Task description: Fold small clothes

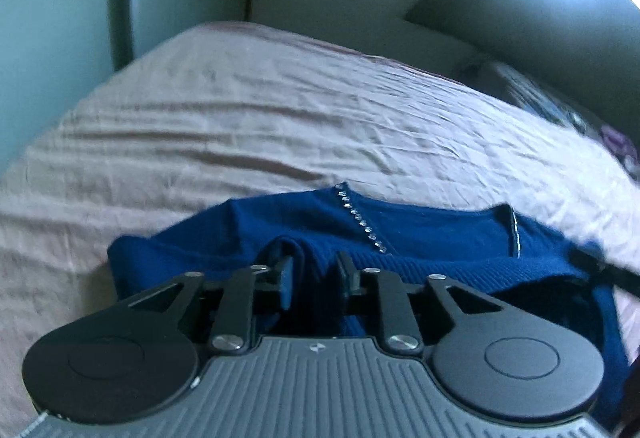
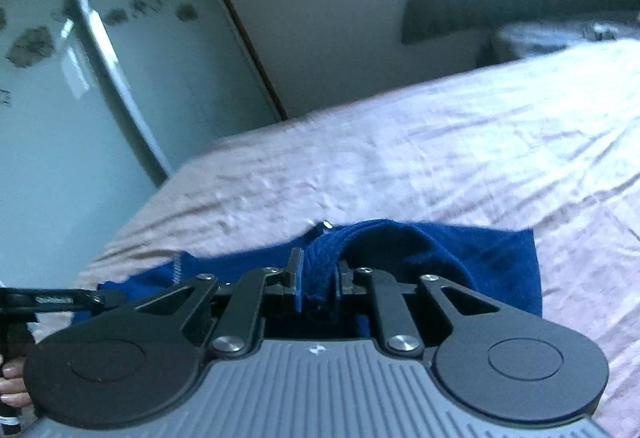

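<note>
A dark blue knit sweater [image 1: 420, 234] with a row of rhinestones [image 1: 362, 222] lies on the wrinkled pinkish-beige bedspread [image 1: 240, 125]. My left gripper [image 1: 315, 272] hovers at its near edge. A raised fold of the knit stands between the jaws, and a dark gap shows beside the right pad, so it is open. In the right wrist view the sweater [image 2: 480, 254] also lies on the bedspread [image 2: 440, 141]. My right gripper [image 2: 319, 276] is shut on a thick ribbed band of it, which fills the space between the pads. The left gripper's side shows at the far left.
A frosted glass wardrobe door [image 2: 80, 77] and a pale wall stand beyond the bed's far edge. A patterned cushion [image 1: 540, 97] lies at the back right under a dark headboard shape [image 1: 520, 21]. A person's hand [image 2: 12, 382] shows at the lower left.
</note>
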A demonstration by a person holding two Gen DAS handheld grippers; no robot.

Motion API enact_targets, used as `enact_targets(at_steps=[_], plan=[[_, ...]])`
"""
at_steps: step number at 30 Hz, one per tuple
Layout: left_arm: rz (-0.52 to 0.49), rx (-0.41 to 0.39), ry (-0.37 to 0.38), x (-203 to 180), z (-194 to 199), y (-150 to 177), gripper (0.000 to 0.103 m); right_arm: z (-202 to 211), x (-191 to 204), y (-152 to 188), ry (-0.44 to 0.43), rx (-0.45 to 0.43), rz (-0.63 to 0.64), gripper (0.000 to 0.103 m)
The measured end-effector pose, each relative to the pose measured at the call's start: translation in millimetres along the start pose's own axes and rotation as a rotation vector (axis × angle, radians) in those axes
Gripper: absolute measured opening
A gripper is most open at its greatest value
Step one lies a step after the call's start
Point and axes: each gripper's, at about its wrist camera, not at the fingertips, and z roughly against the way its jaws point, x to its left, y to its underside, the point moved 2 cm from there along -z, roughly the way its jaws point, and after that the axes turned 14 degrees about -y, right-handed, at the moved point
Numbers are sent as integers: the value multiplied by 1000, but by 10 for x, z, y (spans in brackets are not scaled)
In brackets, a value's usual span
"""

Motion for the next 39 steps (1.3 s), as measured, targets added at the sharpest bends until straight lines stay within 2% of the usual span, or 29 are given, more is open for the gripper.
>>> enact_targets(at_steps=[2,4,6,9,10,12,14,16,19,21,25,27,29,31,33,34,36,39], plan=[[52,10,8,104,30,-26,39,-33,-51,-11,26,18,-17,27],[70,-18,-35,184,124,-38,53,31,-71,-33,42,0,-13,46],[22,-86,-106,206,295,-11,56,173,-78,-72,52,-55,-3,47],[-81,-165,-142,162,545,68,56,386,-106,-139,55,-113,-4,50],[-106,-179,-130,140,627,100,56,439,-91,-143,27,-113,6,50],[-161,-186,-59,74,762,201,56,479,-15,-120,-29,-76,53,49],[-235,-178,22,-62,852,328,56,461,108,-61,-88,-10,112,49],[-333,-190,81,-249,911,473,56,429,216,13,-183,64,134,49],[-460,-198,139,-500,899,649,57,371,336,86,-324,155,143,49],[-486,-196,145,-604,817,674,58,276,417,118,-334,208,181,49],[-442,-163,90,-610,499,540,58,61,380,53,-250,223,216,49],[-398,-153,28,-561,337,411,58,-84,244,-51,-196,201,200,47],[-344,-167,-39,-478,211,248,58,-196,123,-158,-103,153,216,48],[-276,-182,-120,-375,127,87,63,-241,49,-267,10,78,230,48],[-208,-186,-155,-257,116,-45,68,-164,10,-364,81,-2,217,48],[-181,-189,-153,-199,132,-84,70,-101,17,-398,94,-47,211,49],[-158,-204,-156,-113,218,-113,71,46,32,-417,62,-104,197,54],[-157,-252,-199,-41,348,-97,76,148,89,-325,-24,-59,209,59]])
